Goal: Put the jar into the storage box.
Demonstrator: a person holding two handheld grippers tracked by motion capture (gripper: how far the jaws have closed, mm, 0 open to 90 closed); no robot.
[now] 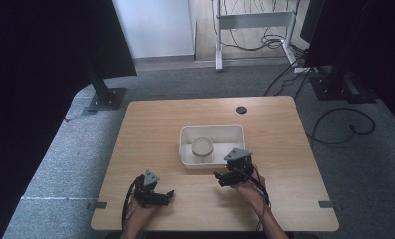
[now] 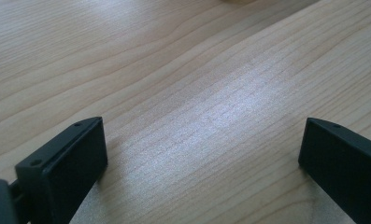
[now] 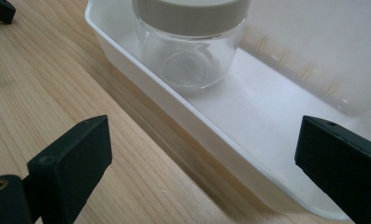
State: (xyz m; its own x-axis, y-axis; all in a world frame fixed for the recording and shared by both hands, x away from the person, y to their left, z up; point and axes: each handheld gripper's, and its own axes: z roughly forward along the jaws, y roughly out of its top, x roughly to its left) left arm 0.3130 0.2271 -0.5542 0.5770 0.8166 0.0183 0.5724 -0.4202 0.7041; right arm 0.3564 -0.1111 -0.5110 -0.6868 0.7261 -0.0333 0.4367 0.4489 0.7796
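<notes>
A clear glass jar with a beige lid stands upright in a white tray at the middle of the wooden table. My right gripper hovers just in front of the tray's near right corner, open and holding nothing. In the right gripper view, its jaws straddle the tray's near rim, and the jar stands a little beyond. My left gripper rests near the table's front edge, open. Its jaws frame bare wood.
A round cable hole sits near the table's far edge. Black stands with base plates and loose cables lie on the grey carpet around the table. A white frame stands at the back.
</notes>
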